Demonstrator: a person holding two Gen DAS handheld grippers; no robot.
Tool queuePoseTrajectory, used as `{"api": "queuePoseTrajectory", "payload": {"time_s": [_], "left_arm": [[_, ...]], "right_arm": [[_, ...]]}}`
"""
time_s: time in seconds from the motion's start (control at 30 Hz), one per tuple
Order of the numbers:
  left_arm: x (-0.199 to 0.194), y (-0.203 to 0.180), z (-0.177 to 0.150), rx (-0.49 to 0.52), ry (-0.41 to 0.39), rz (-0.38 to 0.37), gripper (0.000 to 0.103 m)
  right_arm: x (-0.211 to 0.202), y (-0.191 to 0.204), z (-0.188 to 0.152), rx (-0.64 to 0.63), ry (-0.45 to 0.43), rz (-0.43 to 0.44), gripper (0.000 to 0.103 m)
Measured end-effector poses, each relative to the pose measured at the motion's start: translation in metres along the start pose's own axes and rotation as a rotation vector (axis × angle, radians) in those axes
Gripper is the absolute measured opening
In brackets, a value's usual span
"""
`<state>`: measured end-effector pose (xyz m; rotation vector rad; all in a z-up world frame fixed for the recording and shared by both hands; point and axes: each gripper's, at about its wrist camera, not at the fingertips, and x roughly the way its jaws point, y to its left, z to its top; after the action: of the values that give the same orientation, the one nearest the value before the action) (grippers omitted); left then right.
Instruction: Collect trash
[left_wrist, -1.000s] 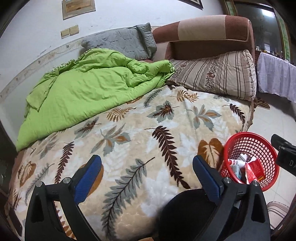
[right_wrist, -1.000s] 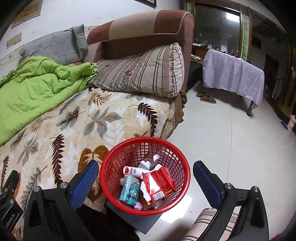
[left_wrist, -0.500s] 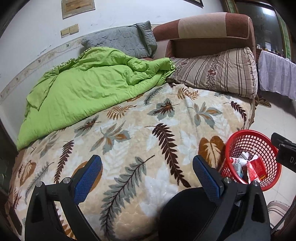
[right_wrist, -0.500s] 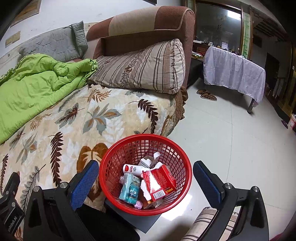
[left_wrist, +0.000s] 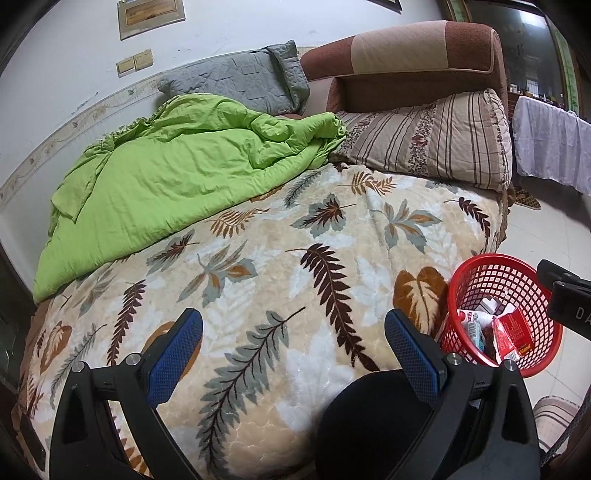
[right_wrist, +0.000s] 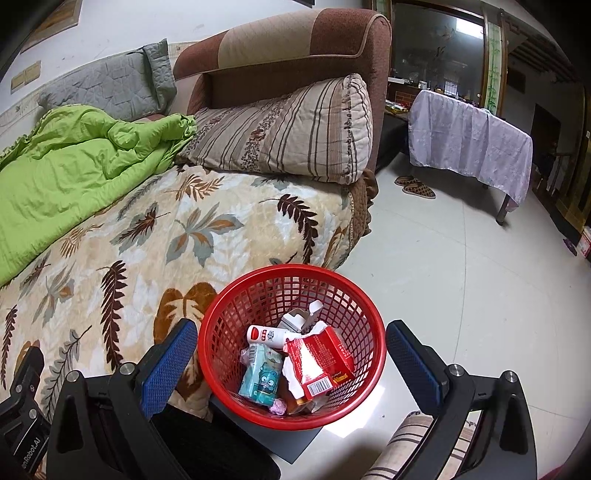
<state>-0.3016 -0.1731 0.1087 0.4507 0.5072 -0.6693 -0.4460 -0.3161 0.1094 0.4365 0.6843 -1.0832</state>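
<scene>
Left gripper (left_wrist: 293, 341): fingers spread wide apart, nothing between them, above the leaf-print blanket (left_wrist: 280, 258) on the bed. Right gripper (right_wrist: 291, 354): fingers likewise wide apart and empty, framing the red mesh basket (right_wrist: 334, 291) that stands on the floor just beside the bed edge.

The right wrist view looks into the basket: a torn red carton (right_wrist: 319, 363), a teal drink box (right_wrist: 258, 380), a white bottle with a red cap (right_wrist: 267, 335) and a small pink scrap, all inside. The left wrist view shows the same basket (left_wrist: 476, 280) only at its right edge, partly hidden by the other gripper's body; its contents are hard to make out there.

Farther off: a green quilt (left_wrist: 177, 177), a striped pillow (right_wrist: 288, 136) against the brown headboard (right_wrist: 295, 48). Only the right wrist view shows the whole cloth-covered table (right_wrist: 469, 147) and the slippers (right_wrist: 415, 186) beside it.
</scene>
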Motion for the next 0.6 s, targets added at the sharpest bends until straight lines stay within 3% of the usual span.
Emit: {"api": "queuePoseTrajectory", "payload": {"time_s": [0.6], "left_arm": [[0.0002,-0.0011,-0.0004,-0.001,0.001,-0.003,0.098]], "right_arm": [[0.0033,0.0015,-0.0024,-0.001,0.007,0.002,0.103]]}}
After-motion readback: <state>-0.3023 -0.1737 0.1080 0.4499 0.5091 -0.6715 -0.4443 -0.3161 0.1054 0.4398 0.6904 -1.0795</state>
